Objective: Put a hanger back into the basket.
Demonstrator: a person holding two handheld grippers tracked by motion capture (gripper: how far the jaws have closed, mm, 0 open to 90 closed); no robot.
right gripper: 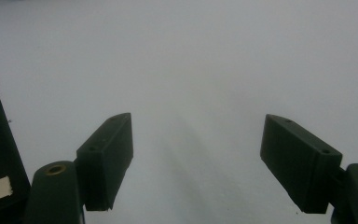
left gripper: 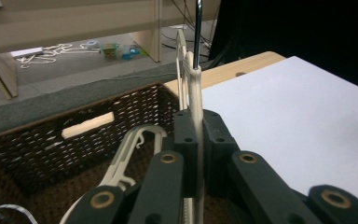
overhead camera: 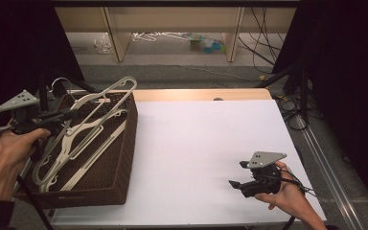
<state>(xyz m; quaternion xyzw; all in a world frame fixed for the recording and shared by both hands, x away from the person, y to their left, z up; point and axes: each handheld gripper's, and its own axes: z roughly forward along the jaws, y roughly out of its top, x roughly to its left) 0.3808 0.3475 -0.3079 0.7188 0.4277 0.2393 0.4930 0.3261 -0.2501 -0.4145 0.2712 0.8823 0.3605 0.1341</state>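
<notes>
Left gripper (overhead camera: 69, 115) is positioned over the near-left part of the wicker basket (overhead camera: 120, 158), its jaws clamped on the neck of a cream hanger (left gripper: 195, 98), with the metal hook rising straight up from the grip. In the high view this hanger (overhead camera: 100, 103) tilts up and out past the basket's far rim, its far end overhanging the rim. Further pale hangers (overhead camera: 62, 153) lie stacked inside the basket. The basket occupies the left edge of the white table top (overhead camera: 206, 143), its right wall bordering open surface. Right gripper (overhead camera: 237, 175) rests low near the front right corner of the table, jaws spread wide and holding nothing. The white surface between basket and right gripper is unobstructed up to the wooden far edge (overhead camera: 196, 94)
</notes>
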